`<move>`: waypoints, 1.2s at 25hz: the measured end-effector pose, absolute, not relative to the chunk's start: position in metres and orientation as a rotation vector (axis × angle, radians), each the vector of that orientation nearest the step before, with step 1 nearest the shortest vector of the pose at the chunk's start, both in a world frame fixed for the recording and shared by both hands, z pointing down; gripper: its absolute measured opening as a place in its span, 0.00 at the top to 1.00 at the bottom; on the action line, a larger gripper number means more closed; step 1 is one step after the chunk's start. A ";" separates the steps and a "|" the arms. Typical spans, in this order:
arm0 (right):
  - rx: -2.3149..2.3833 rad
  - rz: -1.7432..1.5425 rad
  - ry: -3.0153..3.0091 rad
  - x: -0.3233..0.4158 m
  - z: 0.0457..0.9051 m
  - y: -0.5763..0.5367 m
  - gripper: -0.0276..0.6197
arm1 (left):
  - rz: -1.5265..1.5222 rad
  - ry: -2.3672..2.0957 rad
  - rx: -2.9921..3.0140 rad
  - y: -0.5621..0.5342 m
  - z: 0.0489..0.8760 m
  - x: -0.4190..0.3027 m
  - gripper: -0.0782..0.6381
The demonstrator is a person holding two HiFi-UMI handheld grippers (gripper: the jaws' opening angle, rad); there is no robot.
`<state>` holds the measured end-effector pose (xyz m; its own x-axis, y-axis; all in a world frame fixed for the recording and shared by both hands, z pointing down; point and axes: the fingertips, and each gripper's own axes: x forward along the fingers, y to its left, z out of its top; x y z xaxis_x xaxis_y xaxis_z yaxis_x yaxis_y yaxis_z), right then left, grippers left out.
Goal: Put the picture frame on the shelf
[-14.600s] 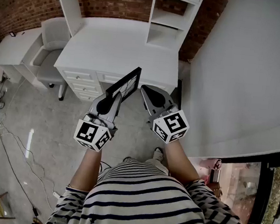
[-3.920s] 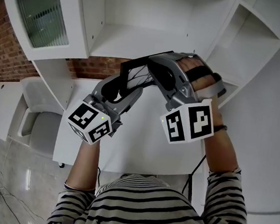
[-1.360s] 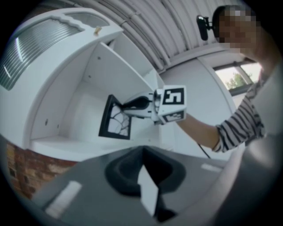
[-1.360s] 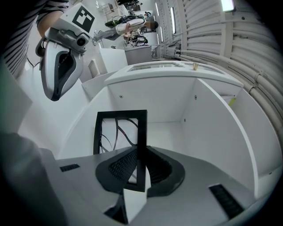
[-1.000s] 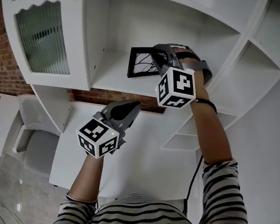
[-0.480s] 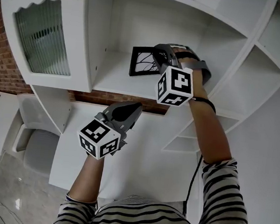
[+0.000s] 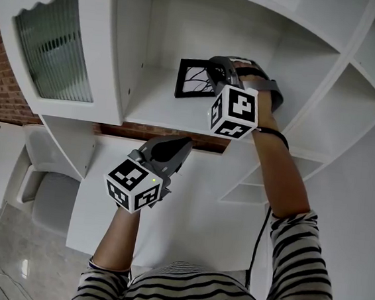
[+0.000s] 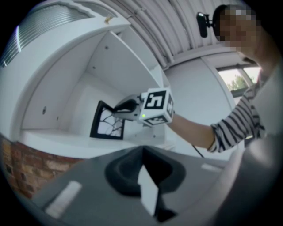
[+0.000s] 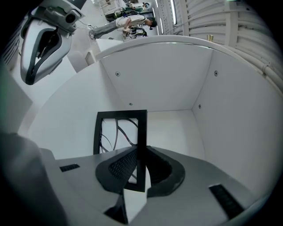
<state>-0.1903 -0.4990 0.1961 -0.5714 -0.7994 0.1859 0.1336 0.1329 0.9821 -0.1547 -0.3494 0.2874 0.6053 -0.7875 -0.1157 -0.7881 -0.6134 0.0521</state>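
Since a second ago, my right claw [image 7: 215,81], pinching the picture frame [image 7: 191,80] by its edge, is deeper in the shelf [image 7: 153,106]; left claw [image 7: 183,144] is closed, empty. Next: settle it upright, release gently.

Early on, the person stood back from the counter [image 7: 195,207] with both tools on the frame [image 7: 193,80], holding it low. A few seconds ago the two had raised it in front of the shelf [image 7: 155,106]. Since then the left tool [image 7: 185,142] has let go and dropped to hang over the counter, jaws together with nothing between them. The right tool [image 7: 212,75] alone has carried the frame into the shelf. It now stands upright there, its right edge clamped between that tool's jaws.
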 end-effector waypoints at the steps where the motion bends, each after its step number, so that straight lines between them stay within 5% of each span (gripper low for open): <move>1: 0.660 -1.540 -1.650 -0.191 0.196 -0.500 0.86 | 0.197 1.377 -2.814 -0.350 0.288 -0.154 0.88; 30: 0.681 -1.532 -1.620 -0.195 0.204 -0.512 0.86 | 0.194 1.370 -2.815 -0.352 0.291 -0.154 0.88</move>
<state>-0.1951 -0.5118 0.2035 -0.5452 -0.8191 0.1787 0.1330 0.1259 0.9831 -0.1543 -0.3524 0.2912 0.6106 -0.7838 -0.1135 -0.7844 -0.6183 0.0495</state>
